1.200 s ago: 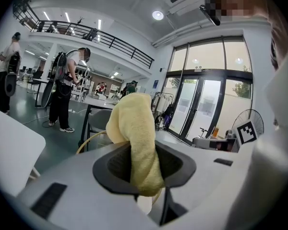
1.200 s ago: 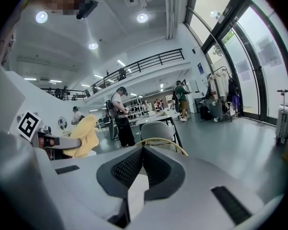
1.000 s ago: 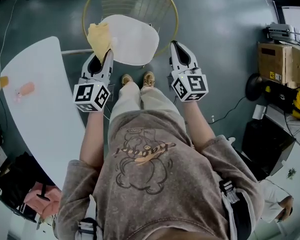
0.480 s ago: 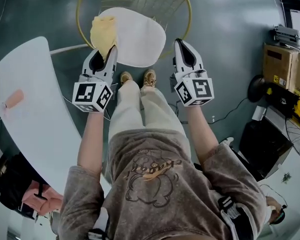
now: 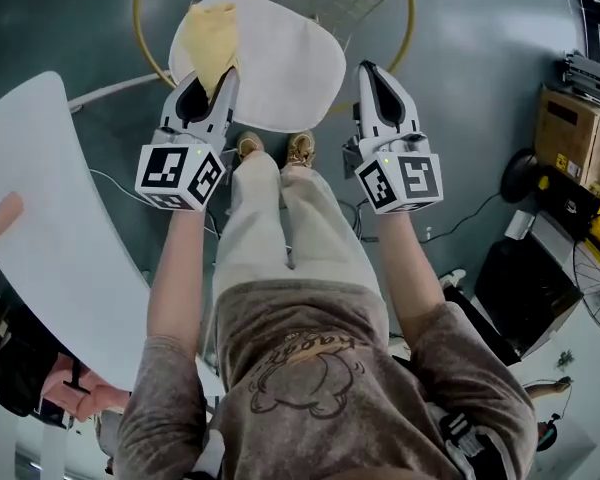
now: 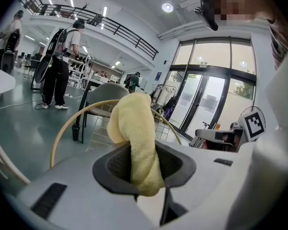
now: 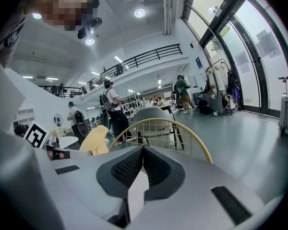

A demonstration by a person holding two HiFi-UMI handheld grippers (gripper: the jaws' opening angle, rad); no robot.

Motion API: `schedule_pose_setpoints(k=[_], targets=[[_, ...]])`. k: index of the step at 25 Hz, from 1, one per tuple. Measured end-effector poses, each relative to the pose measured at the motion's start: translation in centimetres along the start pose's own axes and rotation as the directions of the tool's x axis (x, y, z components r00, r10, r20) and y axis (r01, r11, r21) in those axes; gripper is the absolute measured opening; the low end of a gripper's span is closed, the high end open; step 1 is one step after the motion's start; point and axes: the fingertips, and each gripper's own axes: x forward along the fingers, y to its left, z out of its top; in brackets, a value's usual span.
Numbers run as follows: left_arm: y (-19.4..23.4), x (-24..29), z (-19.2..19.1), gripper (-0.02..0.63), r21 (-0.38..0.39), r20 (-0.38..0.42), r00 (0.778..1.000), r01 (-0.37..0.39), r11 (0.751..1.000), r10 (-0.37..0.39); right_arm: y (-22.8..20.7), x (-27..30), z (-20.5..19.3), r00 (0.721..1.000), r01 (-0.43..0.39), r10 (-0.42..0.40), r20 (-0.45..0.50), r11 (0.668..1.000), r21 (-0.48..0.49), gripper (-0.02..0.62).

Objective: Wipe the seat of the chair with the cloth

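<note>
The left gripper was clamped on the cloth, whose free end hung over the seat at its 10 o'clock part; contact could not be told. The right gripper was pinched together on nothing, just beside the seat's 3 o'clock edge. I judged the wiping barely begun, with most of the seat left. A box sat at 3 o'clock in the head view, its contents unseen.

Yellow cloth, bunched, one end pinched in left gripper, rest draped on chair's white oval seat by its left edge, prob. touching; yellow wire back upright behind
</note>
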Motion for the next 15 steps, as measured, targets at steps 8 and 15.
schedule_pose_setpoints(k=[8, 15], targets=[[3.1, 2.9, -2.2, 0.11, 0.017, -0.069, 0.998, -0.01, 1.0, 0.011, -1.0, 0.7, -1.0, 1.0, 0.023, -0.022, -0.018, 0.999, 0.023, 0.026], [8.6, 6.7, -5.1, 0.11, 0.105, -0.178, 0.981, -0.054, 0.993, 0.072, -1.6, 0.7, -0.9, 0.999, 0.048, -0.047, -0.024, 0.998, 0.038, 0.026]])
